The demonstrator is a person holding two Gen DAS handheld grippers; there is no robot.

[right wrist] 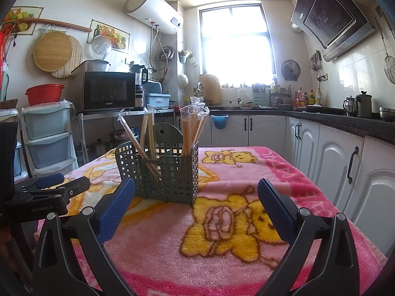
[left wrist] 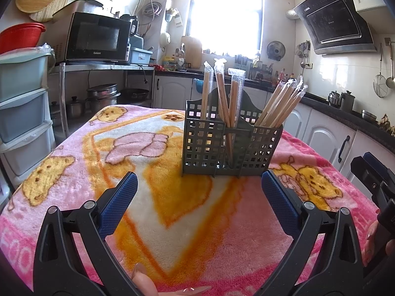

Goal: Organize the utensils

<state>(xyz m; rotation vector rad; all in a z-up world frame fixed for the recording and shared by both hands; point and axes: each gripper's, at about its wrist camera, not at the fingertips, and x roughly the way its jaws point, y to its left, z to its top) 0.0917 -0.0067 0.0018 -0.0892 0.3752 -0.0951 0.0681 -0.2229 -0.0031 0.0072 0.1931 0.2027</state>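
A grey perforated utensil holder (left wrist: 229, 145) stands upright on the pink bear blanket (left wrist: 172, 197). Its left compartment holds a few wrapped chopstick pairs (left wrist: 223, 91). Its right compartment holds a leaning bundle of several wrapped pairs (left wrist: 284, 103). My left gripper (left wrist: 199, 185) is open and empty, just in front of the holder. My right gripper (right wrist: 196, 192) is open and empty, with the holder (right wrist: 170, 170) ahead to its left. The chopsticks (right wrist: 192, 128) show there too. The right gripper also shows at the right edge of the left wrist view (left wrist: 372, 180). The left gripper shows at the left edge of the right wrist view (right wrist: 49, 187).
The blanket covers a table (right wrist: 321, 197) in a kitchen. White cabinets (right wrist: 345, 153) run along the right under a dark counter. Plastic drawers (left wrist: 22, 113) stand at the left. A microwave (left wrist: 98, 37) sits on a shelf behind.
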